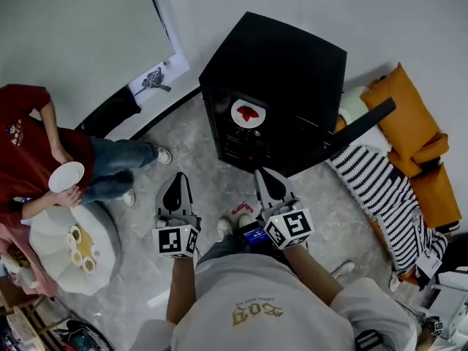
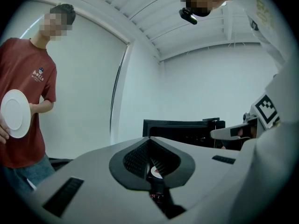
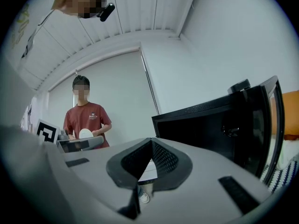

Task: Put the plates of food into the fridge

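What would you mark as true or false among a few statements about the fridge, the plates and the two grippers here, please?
1. The fridge stands with its door open. True.
2. A plate of red food sits on a shelf inside the fridge. True.
3. The left gripper holds a plate. False: its jaws are together on nothing.
4. The person in the red shirt is empty-handed. False: that person holds a white plate.
5. The right gripper has its jaws wide apart. False: they are together, with nothing between them.
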A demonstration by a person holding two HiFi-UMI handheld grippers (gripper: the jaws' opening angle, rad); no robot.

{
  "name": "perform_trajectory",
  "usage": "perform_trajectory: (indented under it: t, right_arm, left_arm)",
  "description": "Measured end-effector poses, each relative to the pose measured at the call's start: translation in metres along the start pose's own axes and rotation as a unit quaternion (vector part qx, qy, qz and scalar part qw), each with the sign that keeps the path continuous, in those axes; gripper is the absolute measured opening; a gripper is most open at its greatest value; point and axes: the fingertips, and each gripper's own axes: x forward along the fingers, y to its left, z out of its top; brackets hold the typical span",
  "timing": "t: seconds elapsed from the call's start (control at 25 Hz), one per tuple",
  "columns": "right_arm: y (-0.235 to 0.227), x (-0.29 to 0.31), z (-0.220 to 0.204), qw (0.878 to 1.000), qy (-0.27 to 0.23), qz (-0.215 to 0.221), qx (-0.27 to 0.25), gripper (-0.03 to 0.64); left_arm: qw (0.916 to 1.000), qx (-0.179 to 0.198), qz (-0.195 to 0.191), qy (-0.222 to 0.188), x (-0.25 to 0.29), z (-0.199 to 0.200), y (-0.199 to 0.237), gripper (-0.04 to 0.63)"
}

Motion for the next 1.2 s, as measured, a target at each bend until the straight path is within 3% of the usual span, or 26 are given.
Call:
perform_trajectory:
  t: [1.2]
  right_arm:
    - [0.0062, 0.0015, 0.0061, 1.0, 0.009, 0.004, 0.002, 0.009]
  left_arm:
    - [0.9998, 0.013, -0.003, 0.013, -0.0065, -0.0032, -0.0027, 0.006]
